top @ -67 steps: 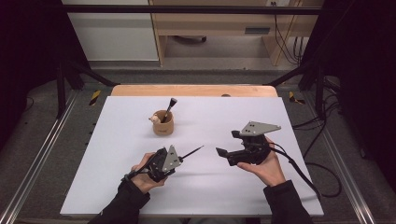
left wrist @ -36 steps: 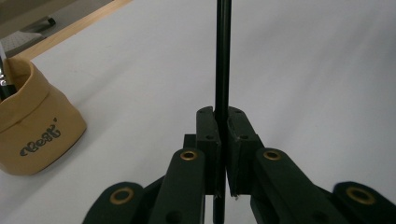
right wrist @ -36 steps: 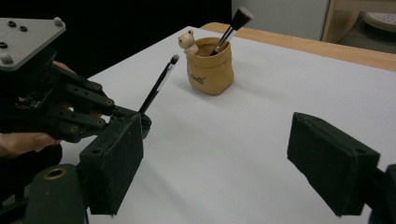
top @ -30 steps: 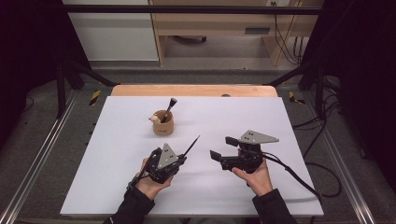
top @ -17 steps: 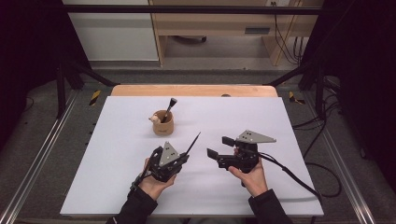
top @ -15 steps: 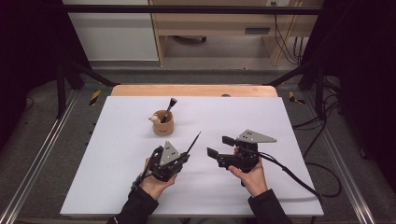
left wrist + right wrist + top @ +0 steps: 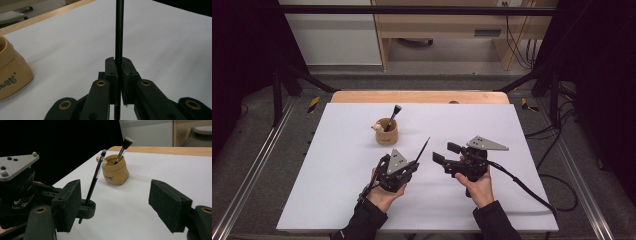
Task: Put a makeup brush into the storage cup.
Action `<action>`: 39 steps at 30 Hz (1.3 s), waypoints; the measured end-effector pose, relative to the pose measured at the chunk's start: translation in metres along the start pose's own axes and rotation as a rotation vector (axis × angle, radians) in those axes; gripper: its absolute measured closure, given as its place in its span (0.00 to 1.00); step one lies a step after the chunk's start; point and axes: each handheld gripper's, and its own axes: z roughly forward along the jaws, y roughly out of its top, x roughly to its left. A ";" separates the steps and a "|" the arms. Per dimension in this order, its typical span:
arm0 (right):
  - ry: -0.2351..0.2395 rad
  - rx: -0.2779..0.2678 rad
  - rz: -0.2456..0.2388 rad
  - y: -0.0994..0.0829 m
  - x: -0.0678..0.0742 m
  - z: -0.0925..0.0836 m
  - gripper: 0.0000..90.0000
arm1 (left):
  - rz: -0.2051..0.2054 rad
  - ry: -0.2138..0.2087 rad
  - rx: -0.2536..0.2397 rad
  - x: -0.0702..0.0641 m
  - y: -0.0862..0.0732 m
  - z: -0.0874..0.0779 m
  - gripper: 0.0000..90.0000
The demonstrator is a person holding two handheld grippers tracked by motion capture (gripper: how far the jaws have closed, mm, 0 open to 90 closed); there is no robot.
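- left gripper [image 7: 411, 169] sits at about 7 o'clock on the white table [image 7: 337, 200], jaws clamped tight on the handle of a thin black brush [image 7: 423, 149]
- the brush points up and away toward 1 o'clock in the high view; in the right gripper view its bristle tip [image 7: 103, 152] is up in the air, handle end pinched low
- right gripper [image 7: 446, 156] is near 5 o'clock, facing the left one, jaws spread wide with nothing between them; they have just been closing a little, no contact with anything
- tan pot [image 7: 386, 132] stands at about 11 o'clock from the grippers, well apart from both, with one brush [image 7: 393, 116] already leaning in it
- progress: one brush in the pot, second brush picked up and held, not yet carried over
- left to do: probably a handover to the right gripper or a direct drop into the pot, hard to tell which
- small pale thing on the pot rim [image 7: 375, 128], too small to identify
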 end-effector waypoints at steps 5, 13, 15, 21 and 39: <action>0.009 -0.007 0.012 0.000 0.000 0.003 0.33 | -0.012 -0.004 -0.003 -0.003 0.003 0.004 0.94; 0.020 -0.009 0.026 0.001 0.002 0.007 0.38 | -0.022 -0.014 -0.014 -0.010 0.009 0.010 0.94; 0.022 -0.012 0.031 0.002 0.003 0.008 0.40 | -0.025 -0.016 -0.016 -0.012 0.010 0.011 0.94; 0.018 -0.023 0.057 0.003 0.002 0.009 0.48 | -0.024 -0.021 -0.016 -0.017 0.012 0.014 0.94; 0.031 -0.029 0.115 0.004 0.001 0.012 0.85 | -0.039 -0.041 -0.024 -0.027 0.016 0.016 0.94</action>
